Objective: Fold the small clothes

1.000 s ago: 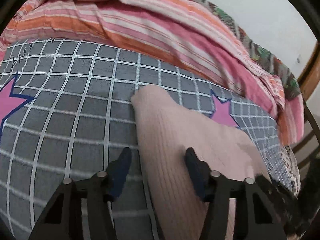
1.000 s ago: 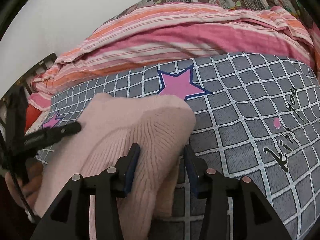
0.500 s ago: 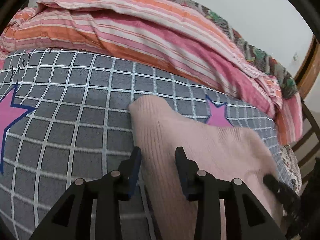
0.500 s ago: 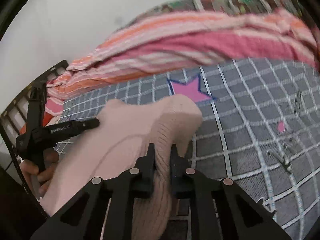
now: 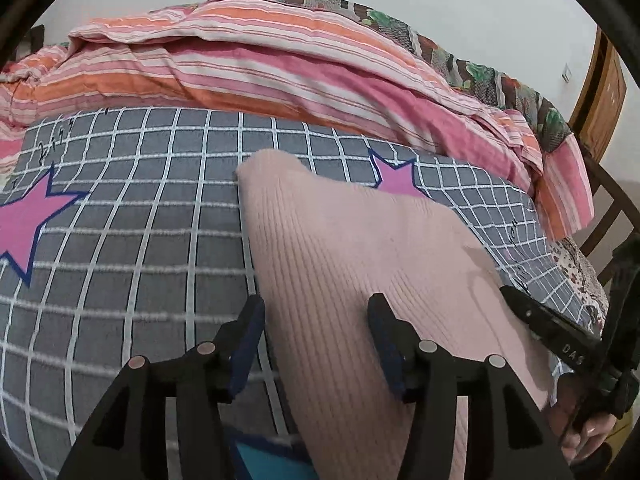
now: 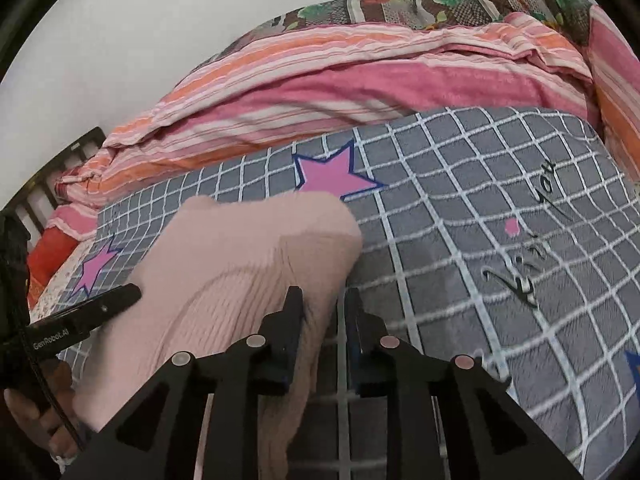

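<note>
- A pink ribbed sweater (image 5: 360, 264) lies on a gray blanket (image 5: 140, 248) with white squares and pink stars, spread over a bed.
- The left tongs (image 5: 316, 320) are wide apart. The left finger (image 5: 246, 340) is over the gray blanket, just beside the sweater's left edge. The right finger (image 5: 386, 344) is over the knit. That edge runs between them. I cannot tell if the fingers touch the cloth.
- The right tongs (image 6: 322, 320) have only a narrow gap. The left finger (image 6: 290, 328) is against the sweater's right edge, and the right finger (image 6: 354, 332) is over the gray blanket. Nothing is pinched between them that I can see.
- The far end of the sweater is a rounded corner (image 5: 272, 164) in the left view. It stops well short of the blanket's far edge.
- In the right view the sweater (image 6: 240, 272) has a soft rounded bump at its top right, next to a pink star (image 6: 334, 172).
- There is lots of bare gray blanket left of the sweater in the left view, and right of it in the right view, out to the black writing (image 6: 520, 256).
- A striped pink and orange quilt (image 5: 240, 64) is bunched up along the far edge of the blanket, with a flowery cover (image 5: 460, 60) behind it.
- A wooden frame (image 5: 600, 92) stands at the far right of the left view.
</note>
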Action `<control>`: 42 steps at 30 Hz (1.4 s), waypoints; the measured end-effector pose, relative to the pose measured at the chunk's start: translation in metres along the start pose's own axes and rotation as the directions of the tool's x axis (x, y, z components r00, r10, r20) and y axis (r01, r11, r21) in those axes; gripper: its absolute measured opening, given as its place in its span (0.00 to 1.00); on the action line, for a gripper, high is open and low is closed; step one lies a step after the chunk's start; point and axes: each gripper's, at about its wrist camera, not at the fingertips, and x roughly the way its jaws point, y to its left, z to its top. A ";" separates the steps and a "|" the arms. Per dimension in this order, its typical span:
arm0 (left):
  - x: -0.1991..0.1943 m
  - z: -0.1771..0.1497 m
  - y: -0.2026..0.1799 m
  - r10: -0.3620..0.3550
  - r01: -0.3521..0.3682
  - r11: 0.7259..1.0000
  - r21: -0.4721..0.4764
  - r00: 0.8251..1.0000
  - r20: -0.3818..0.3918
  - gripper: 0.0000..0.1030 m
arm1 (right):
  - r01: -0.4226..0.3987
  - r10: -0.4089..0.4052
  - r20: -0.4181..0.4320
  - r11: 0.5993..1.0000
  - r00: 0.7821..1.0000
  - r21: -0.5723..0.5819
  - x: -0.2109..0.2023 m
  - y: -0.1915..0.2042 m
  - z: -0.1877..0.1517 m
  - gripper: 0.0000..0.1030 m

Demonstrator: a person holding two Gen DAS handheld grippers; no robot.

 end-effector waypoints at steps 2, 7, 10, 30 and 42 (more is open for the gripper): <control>-0.006 -0.008 -0.005 0.002 -0.002 1.000 0.007 1.000 0.001 0.52 | 0.001 -0.001 0.000 1.000 1.000 0.003 -0.003 -0.002 -0.004 0.19; -0.022 -0.031 -0.011 0.018 -0.019 1.000 0.023 0.999 0.028 0.56 | 0.001 0.000 0.019 1.000 1.000 -0.031 -0.024 0.002 -0.017 0.19; -0.023 -0.035 -0.013 0.023 -0.023 1.000 0.000 1.000 0.009 0.58 | 0.033 -0.034 -0.007 0.998 0.999 -0.052 -0.024 0.007 -0.020 0.20; -0.133 -0.046 -0.060 0.189 -0.194 0.979 0.060 0.979 0.074 0.77 | 0.113 -0.112 0.011 0.990 0.994 -0.083 -0.138 0.034 -0.023 0.62; -0.197 -0.060 -0.071 0.216 -0.221 0.975 0.036 0.970 0.109 0.82 | 0.174 -0.166 0.086 0.980 0.982 -0.095 -0.205 0.047 -0.035 0.98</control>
